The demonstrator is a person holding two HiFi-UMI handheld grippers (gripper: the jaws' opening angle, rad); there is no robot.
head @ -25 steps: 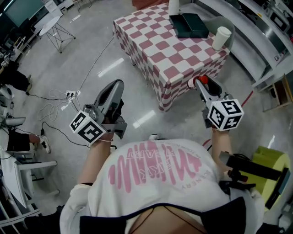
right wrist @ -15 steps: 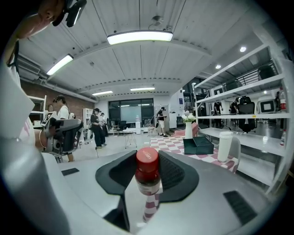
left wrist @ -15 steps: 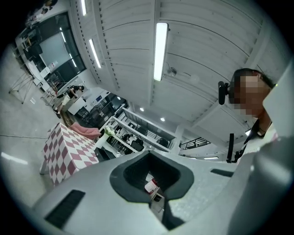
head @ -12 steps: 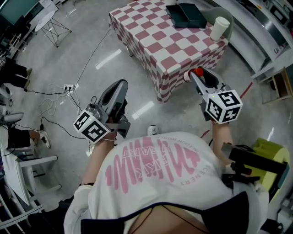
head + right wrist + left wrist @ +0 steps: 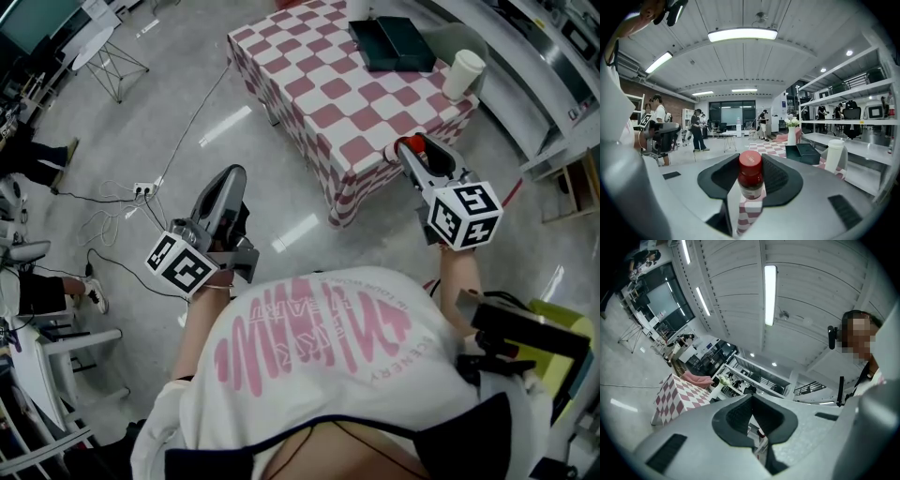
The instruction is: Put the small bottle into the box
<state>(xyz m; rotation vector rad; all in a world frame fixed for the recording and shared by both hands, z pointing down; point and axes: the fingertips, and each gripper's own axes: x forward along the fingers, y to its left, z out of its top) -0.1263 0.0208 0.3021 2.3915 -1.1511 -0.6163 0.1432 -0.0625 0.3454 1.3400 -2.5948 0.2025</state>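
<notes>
A small bottle (image 5: 750,182) with a red cap (image 5: 410,145) and a dark body stands upright between the jaws of my right gripper (image 5: 751,169), which is shut on it. In the head view the right gripper (image 5: 413,156) hangs at the near edge of the pink-and-white checkered table (image 5: 323,89). The dark green box (image 5: 398,45) lies at the table's far side, also seen as a dark box (image 5: 806,152) right of the bottle. My left gripper (image 5: 232,178) is held low over the floor, left of the table, its jaws (image 5: 752,401) together and empty.
A white cup (image 5: 463,73) stands at the table's right corner, and shows as a white cup (image 5: 833,154) beside the box. A white vase (image 5: 791,133) with flowers is behind the box. Cables and a power strip (image 5: 142,192) lie on the floor. Shelving (image 5: 553,84) runs along the right.
The right gripper with the bottle has edged a little up toward the table's near edge. The left gripper has barely moved.
</notes>
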